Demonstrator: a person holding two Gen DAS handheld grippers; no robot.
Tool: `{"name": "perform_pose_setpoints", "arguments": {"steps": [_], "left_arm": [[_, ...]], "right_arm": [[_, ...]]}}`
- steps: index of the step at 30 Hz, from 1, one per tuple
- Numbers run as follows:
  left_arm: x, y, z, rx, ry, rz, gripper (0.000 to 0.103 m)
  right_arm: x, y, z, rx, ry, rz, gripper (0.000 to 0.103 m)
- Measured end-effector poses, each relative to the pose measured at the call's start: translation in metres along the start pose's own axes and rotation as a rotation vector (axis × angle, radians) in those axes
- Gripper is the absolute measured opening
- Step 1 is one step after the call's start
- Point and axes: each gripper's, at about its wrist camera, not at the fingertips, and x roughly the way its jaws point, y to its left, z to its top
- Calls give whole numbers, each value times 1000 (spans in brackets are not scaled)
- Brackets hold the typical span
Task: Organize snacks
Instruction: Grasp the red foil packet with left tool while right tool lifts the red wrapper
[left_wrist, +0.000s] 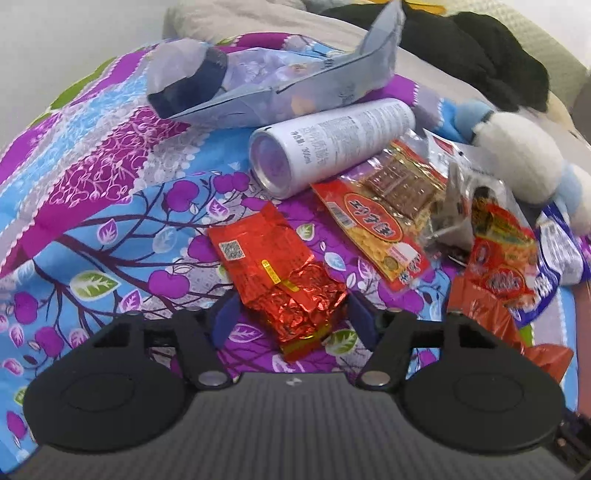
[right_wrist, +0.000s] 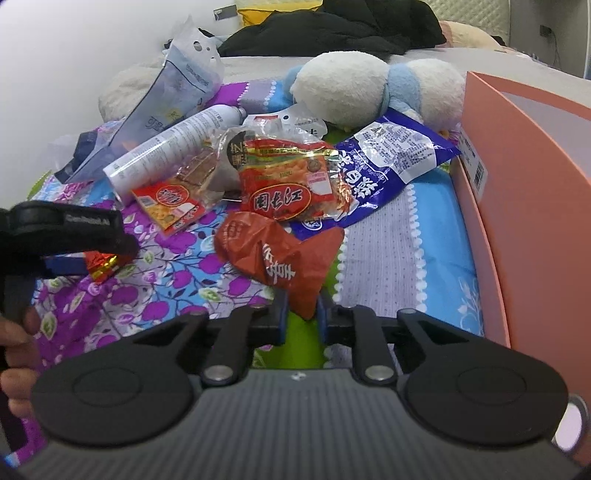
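A bed fills both views, spread with a patchwork quilt (left_wrist: 92, 192) printed in purple, sky blue and grey with dark branches, purple fruit and green leaves, and beyond it lies a plain grey-beige sheet (right_wrist: 480, 59). A plain white wall (right_wrist: 74, 55) runs along the far left side, and a cream quilted headboard (right_wrist: 476, 18) rises behind, where a heap of black clothing (right_wrist: 332, 33), a yellow cushion (right_wrist: 277, 11) and a pale pillow (left_wrist: 221, 18) are piled. The light is soft and even, with no hard shadows.
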Motion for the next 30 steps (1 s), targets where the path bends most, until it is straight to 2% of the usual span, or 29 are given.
{"name": "perform_pose_setpoints", "arguments": {"steps": [6,14,22,25,30], "left_arm": [[-14,10,-10,46,6,-74,63],[-52,25,-41,104,22,-176,63],[-90,28,-80,172,53,-258,64],[-105,27,-90,200,48,-286,64],[-123,27,-102,232,48,-318,64]], "right_arm": [[-20,6,-6,16,-1,-9,13],[-56,14,-25,46,-4,-3,10],[-89,16,-53,60,7,-3,9],[-104,13,-67,89,14,39,8],[-124,13,-89,105,44,50,8]]}}
